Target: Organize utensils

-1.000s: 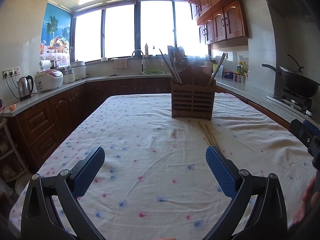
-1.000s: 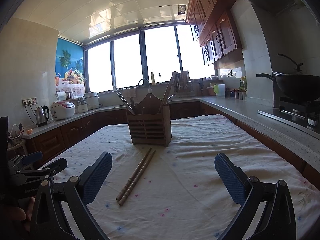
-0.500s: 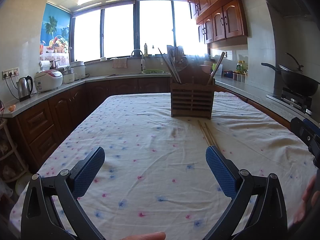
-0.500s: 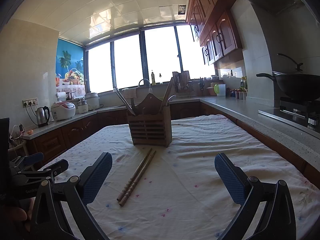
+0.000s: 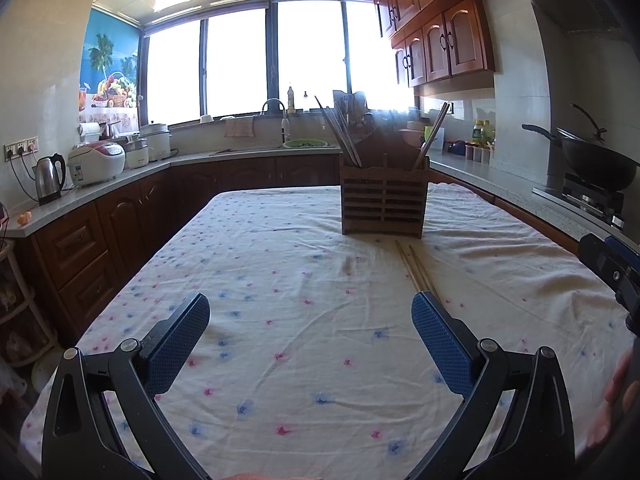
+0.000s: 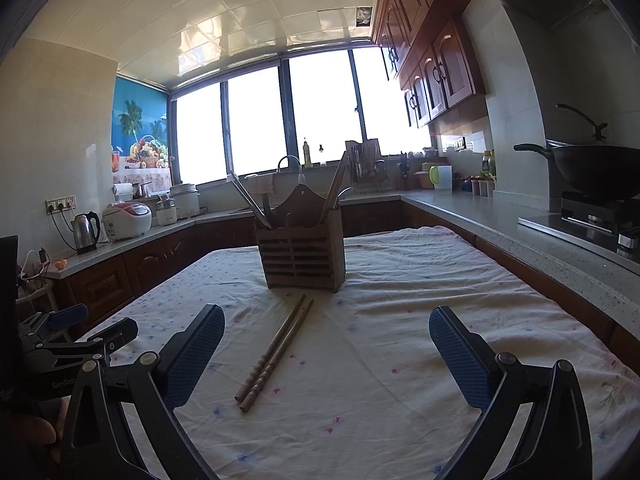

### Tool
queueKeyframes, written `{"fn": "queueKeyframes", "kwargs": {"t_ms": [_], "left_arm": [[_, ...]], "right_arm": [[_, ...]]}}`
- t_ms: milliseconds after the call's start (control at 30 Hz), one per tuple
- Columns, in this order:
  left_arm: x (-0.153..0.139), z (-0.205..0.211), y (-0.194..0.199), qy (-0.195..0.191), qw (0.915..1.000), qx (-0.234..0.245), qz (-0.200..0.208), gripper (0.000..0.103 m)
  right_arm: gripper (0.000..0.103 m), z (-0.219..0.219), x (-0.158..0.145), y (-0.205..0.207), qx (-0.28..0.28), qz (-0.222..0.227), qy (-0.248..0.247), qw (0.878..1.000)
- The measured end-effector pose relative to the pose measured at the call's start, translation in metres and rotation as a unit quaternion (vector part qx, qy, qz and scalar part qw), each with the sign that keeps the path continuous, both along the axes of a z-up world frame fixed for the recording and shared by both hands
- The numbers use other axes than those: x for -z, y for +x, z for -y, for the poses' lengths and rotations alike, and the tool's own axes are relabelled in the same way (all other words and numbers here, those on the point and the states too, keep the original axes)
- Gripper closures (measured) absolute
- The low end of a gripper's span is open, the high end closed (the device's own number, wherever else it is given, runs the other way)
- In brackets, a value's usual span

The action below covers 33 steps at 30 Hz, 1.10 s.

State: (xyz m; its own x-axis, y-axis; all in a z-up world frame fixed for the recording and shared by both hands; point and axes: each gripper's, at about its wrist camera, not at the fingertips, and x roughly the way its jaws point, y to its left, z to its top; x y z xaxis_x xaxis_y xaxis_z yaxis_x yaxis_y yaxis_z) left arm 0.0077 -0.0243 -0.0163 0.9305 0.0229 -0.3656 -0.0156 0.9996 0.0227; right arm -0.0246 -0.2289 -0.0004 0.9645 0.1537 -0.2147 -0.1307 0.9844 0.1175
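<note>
Because both tools stood clear of the work, every risk below is a judgement on a pickup not yet begun.

Right tool: the right gripper (image 6: 326, 344), with black arms and blue textured pads, hovered above the cloth with its jaws spread wide and nothing between them.
Left tool: the left gripper (image 5: 310, 336), of the same build, was likewise spread wide and empty, low over the cloth.
Task item: the pair of long brown wooden chopsticks (image 6: 276, 354) lay flat and side by side on the white floral-print tablecloth (image 6: 400, 360), just in front of the slatted dark wooden utensil holder (image 6: 302, 258), nearer the right gripper's left pad.
Holder contents: further chopsticks and utensils leaned out of its left and right compartments; free space inside could not be judged.
Risk, partial grasp: closing off-centre would probably catch one stick and roll the other aside.
Risk, snagging: the sticks lay flat on wrinkled cloth, so low pads might pinch fabric and drag it.
Risk, tipping: a tilted insertion could strike the leaning utensils or push the free-standing holder over.
Risk, collision: the two tools sat near each other; converging on the pair could make them meet.
Surroundings: a black wok (image 6: 592, 168) on the stove and a steel kettle (image 6: 86, 232) stood on the counters, well apart.
Obstruction: nothing lay between either tool and the pair.
</note>
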Motion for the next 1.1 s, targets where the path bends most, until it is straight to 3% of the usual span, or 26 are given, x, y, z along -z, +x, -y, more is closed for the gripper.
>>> {"fn": "queueKeyframes", "kwargs": {"t_ms": [1100], "left_arm": [[-0.0005, 0.0030, 0.0020, 0.007, 0.9999, 0.011, -0.006, 0.000]], "right_arm": [[0.000, -0.0044, -0.0028, 0.0027, -0.009, 0.004, 0.008, 1.000]]}}
